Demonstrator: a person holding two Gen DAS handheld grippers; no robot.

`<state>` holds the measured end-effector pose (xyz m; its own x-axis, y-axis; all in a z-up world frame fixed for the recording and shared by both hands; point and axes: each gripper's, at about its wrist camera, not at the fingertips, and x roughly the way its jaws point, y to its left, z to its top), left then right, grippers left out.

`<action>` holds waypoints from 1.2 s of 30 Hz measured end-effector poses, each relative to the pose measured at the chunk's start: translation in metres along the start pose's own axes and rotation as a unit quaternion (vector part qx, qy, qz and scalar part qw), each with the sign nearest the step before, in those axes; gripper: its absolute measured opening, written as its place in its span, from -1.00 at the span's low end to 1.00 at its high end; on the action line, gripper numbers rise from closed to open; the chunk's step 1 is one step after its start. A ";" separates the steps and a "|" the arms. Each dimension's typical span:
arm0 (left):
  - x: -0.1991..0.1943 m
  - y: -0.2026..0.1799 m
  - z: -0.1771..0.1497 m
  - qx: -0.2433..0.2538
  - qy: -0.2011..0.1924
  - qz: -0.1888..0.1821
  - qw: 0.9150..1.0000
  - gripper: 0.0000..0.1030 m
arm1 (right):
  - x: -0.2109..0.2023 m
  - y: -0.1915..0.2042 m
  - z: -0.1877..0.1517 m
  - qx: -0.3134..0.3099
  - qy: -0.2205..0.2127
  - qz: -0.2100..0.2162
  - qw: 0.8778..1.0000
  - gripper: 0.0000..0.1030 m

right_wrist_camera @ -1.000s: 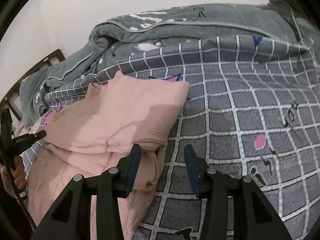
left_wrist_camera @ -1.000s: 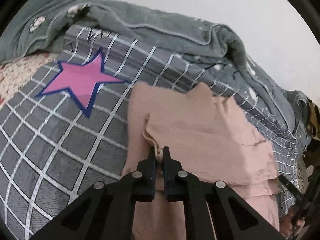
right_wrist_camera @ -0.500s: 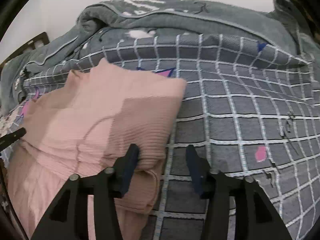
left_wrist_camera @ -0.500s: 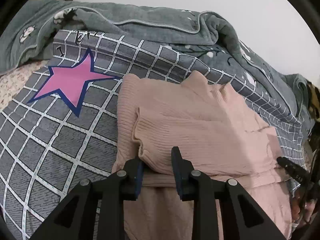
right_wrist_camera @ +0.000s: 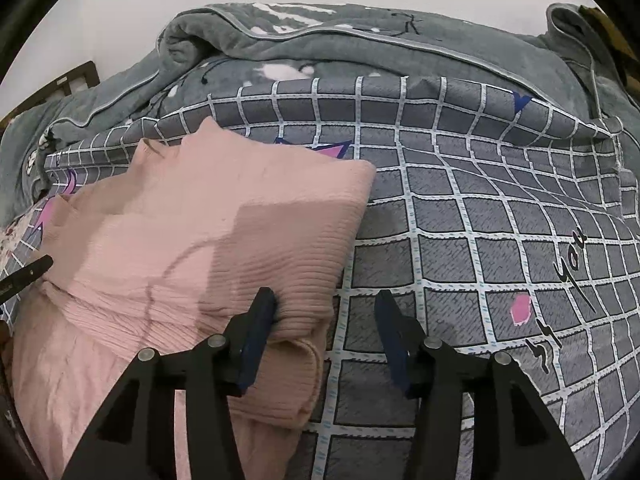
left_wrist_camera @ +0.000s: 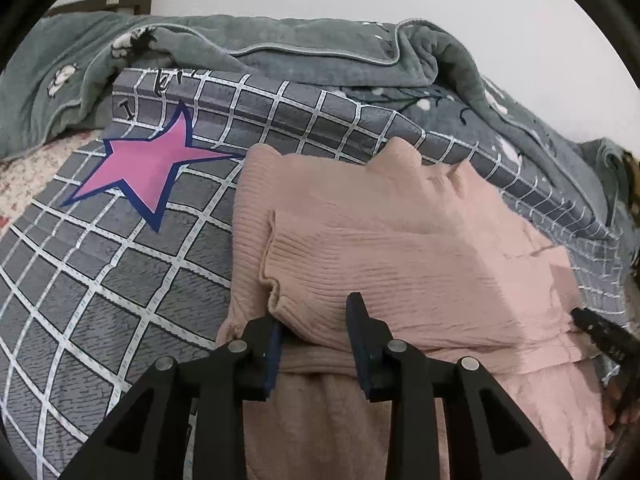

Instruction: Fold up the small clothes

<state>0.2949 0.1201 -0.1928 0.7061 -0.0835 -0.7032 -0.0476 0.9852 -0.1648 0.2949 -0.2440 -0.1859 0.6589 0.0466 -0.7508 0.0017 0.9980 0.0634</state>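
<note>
A pink ribbed knit garment (left_wrist_camera: 400, 264) lies folded over itself on the grey checked bedcover (left_wrist_camera: 100, 280). My left gripper (left_wrist_camera: 316, 312) is open, with its jaws either side of the folded layer's near left edge. In the right wrist view the same garment (right_wrist_camera: 200, 232) fills the left half. My right gripper (right_wrist_camera: 326, 308) is open; its left finger (right_wrist_camera: 260, 312) rests against the garment's near right corner and its right finger is over the bedcover (right_wrist_camera: 480, 260). Each gripper's black tip shows at the edge of the other view.
A crumpled grey-green blanket (left_wrist_camera: 280, 44) is heaped along the far side against a white wall; it also shows in the right wrist view (right_wrist_camera: 360, 40). A pink star (left_wrist_camera: 148, 168) is printed on the bedcover left of the garment. A floral sheet (left_wrist_camera: 24, 176) shows at far left.
My left gripper was shut on the garment's folded edge a second ago; it has opened and let it go. The fold now lies flat. My right gripper stayed open and shifted slightly.
</note>
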 end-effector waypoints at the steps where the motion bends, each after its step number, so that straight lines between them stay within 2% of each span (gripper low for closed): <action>1: 0.000 -0.003 0.000 0.008 0.000 0.009 1.000 -0.43 | 0.000 -0.001 0.000 0.002 0.000 0.003 1.000 -0.06; 8: 0.002 -0.021 -0.002 0.052 0.002 0.066 0.996 -0.43 | 0.002 0.000 0.001 0.004 0.001 0.007 1.000 -0.10; 15: -0.001 -0.020 -0.002 0.036 0.007 0.070 0.997 -0.43 | -0.005 -0.002 -0.001 0.003 -0.007 0.019 1.000 -0.10; 23: -0.004 -0.029 -0.005 0.057 0.001 0.099 0.994 -0.42 | -0.010 0.001 -0.002 0.000 -0.010 0.014 1.000 -0.08; 28: -0.010 -0.025 -0.007 0.045 -0.003 0.090 0.995 -0.39 | -0.014 -0.002 -0.002 0.005 -0.011 0.025 1.000 -0.08; 33: -0.014 -0.029 -0.011 0.046 -0.004 0.099 0.994 -0.33 | -0.014 0.000 -0.002 0.002 -0.009 0.033 0.999 -0.08; 36: -0.017 -0.029 -0.013 0.042 -0.005 0.102 0.994 -0.23 | -0.016 0.004 -0.003 -0.007 -0.014 0.036 0.999 -0.07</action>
<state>0.2753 0.0912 -0.1852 0.6953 0.1197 -0.7087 -0.1307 0.9907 0.0390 0.2819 -0.2405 -0.1756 0.6773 0.1175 -0.7262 -0.0572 0.9926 0.1073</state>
